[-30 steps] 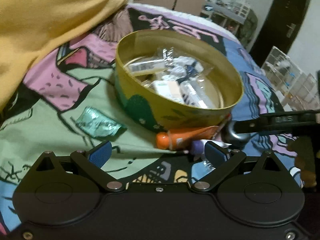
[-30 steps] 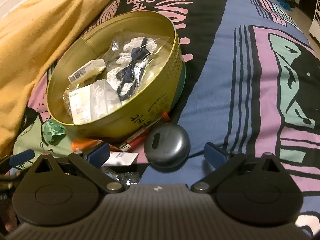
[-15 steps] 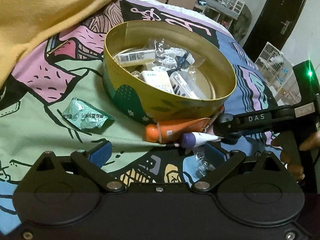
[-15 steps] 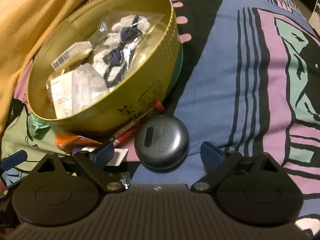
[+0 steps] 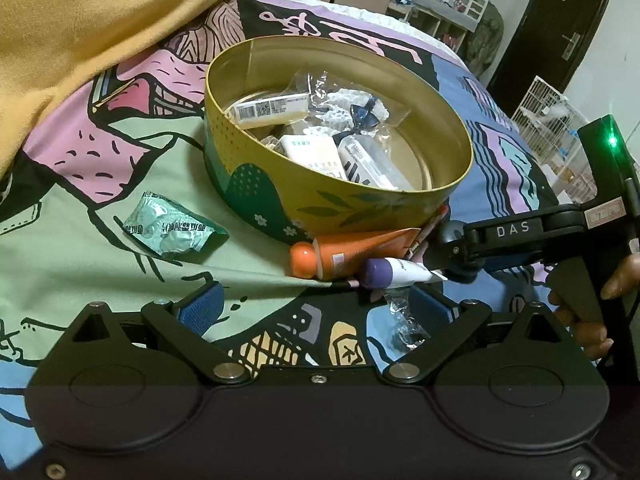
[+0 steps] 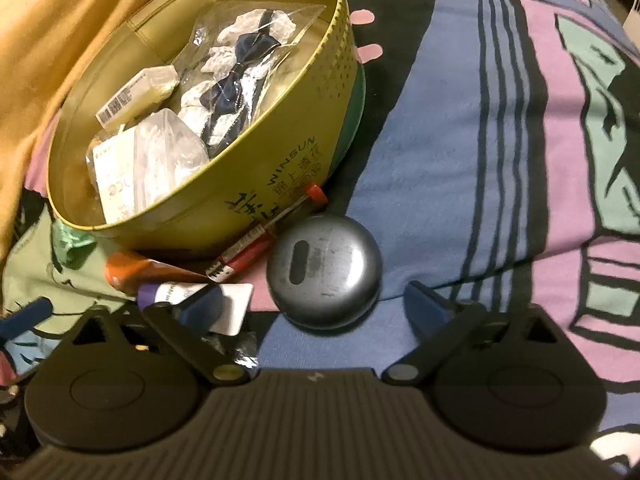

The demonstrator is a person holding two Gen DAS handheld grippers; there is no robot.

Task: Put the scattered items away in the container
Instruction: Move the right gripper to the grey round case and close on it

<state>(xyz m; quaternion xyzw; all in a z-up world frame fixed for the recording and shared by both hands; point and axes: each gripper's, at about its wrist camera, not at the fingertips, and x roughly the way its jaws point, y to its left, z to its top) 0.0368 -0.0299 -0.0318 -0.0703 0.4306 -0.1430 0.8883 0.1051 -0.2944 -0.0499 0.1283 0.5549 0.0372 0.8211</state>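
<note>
A round gold tin [image 5: 304, 196] [image 6: 280, 168] sits on the bed and holds several packets and small boxes. Against its near wall lie an orange tube [image 5: 352, 254] [image 6: 136, 272], a purple-capped white tube [image 5: 400, 272] [image 6: 236, 300], a red pen [image 6: 256, 244] and a grey round case [image 6: 324, 272]. A green blister pack [image 5: 172, 230] lies to the tin's left. My left gripper [image 5: 316, 308] is open and empty, just short of the tubes. My right gripper [image 6: 316, 304] is open, its fingers either side of the grey case. A crumpled clear wrapper [image 5: 404, 324] lies by the left gripper's right finger.
A yellow blanket [image 5: 80, 20] is heaped at the far left beside the tin. The patterned bedspread [image 6: 480, 140] stretches to the right. The right gripper's handle and the hand holding it [image 5: 580, 240] show in the left wrist view. A dark door and shelves stand beyond the bed.
My right gripper has moved forward and lower, so the grey case now sits between its open fingers. My left gripper has drawn back and shifted a little; the tin and tubes lie as before.
</note>
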